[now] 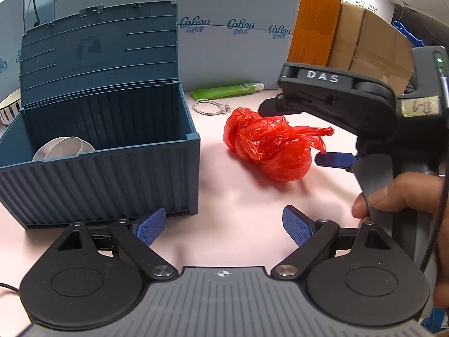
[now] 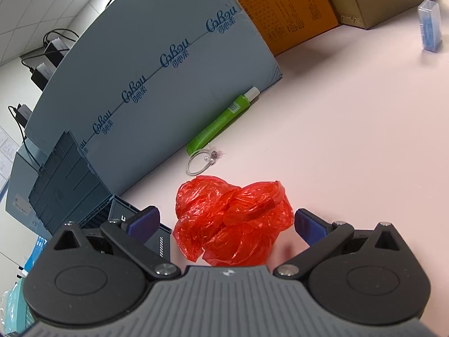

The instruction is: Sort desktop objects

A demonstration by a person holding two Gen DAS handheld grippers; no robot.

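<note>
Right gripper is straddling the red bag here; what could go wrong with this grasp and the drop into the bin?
1. The red plastic bag is loose and crumpled, so the open right gripper may pinch only film and let it sag or slip.
2. Its tail sticks out sideways and could snag on the blue bin rim.
3. The bracelet lies close behind the bag and could be dragged along.

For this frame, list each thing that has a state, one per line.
Blue storage box: lid up, open.
Red plastic bag: crumpled, on the table, between the fingers.
Right gripper: open.
Left gripper: open, holding nothing.
Green tube: capped, lying flat.
</note>
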